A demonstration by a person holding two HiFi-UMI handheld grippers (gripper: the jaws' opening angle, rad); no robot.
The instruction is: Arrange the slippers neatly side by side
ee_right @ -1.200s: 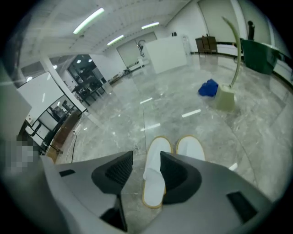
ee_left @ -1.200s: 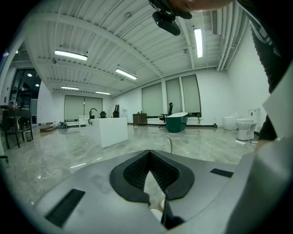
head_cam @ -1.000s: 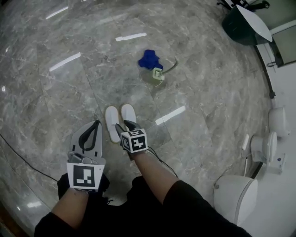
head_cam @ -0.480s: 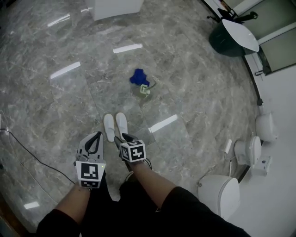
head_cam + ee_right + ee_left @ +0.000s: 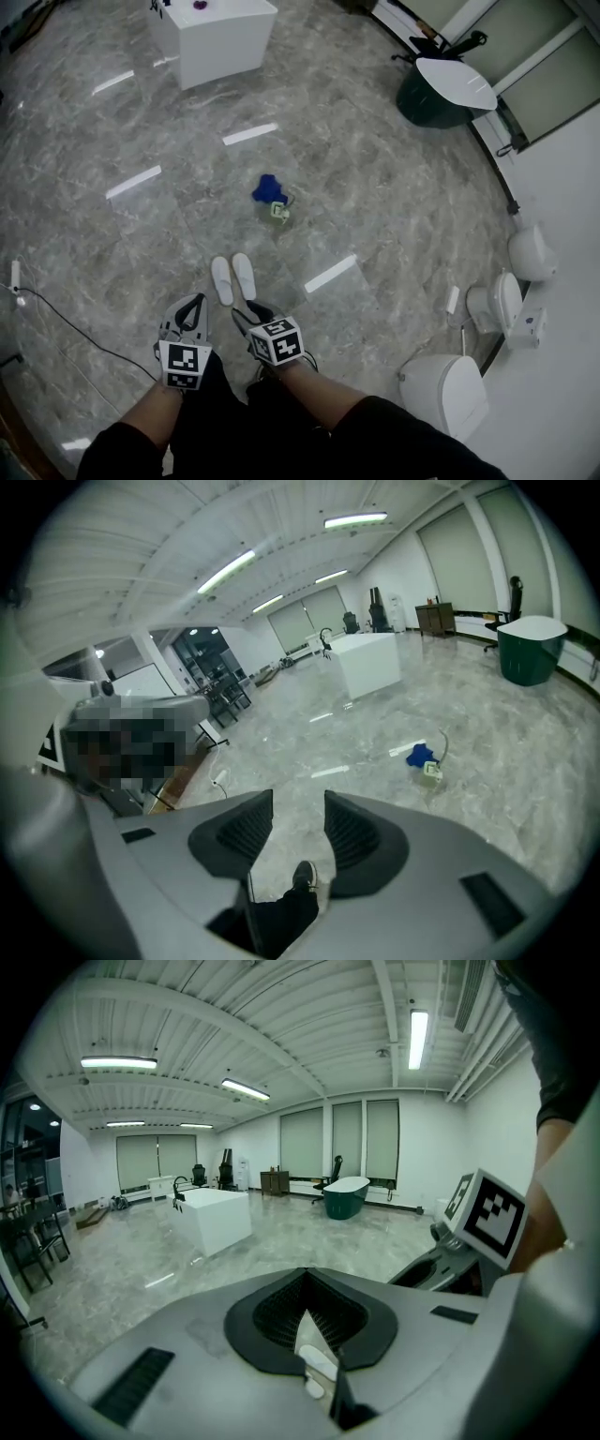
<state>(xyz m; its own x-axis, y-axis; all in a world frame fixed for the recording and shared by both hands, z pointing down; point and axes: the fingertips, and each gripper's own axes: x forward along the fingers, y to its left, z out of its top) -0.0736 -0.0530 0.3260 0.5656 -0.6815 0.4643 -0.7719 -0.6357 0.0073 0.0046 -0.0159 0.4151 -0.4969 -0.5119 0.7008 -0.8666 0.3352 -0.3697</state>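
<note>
I judged the arranging finished: slippers [image 5: 232,278] lay side by side on the floor [image 5: 394,187], left gripper [image 5: 194,300] pressed together on nothing, right gripper [image 5: 246,311] spread and empty, only a check remaining.

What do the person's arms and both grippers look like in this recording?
Both the left gripper and right gripper have grey plastic bodies with black ribbed pads. Each carries a white cube printed with black square markers. The person wears short black sleeves.

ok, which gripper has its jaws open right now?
The right gripper: its jaws stand clearly apart, with nothing held between them. The left gripper has its jaw tips touching, and it is also empty.
</note>
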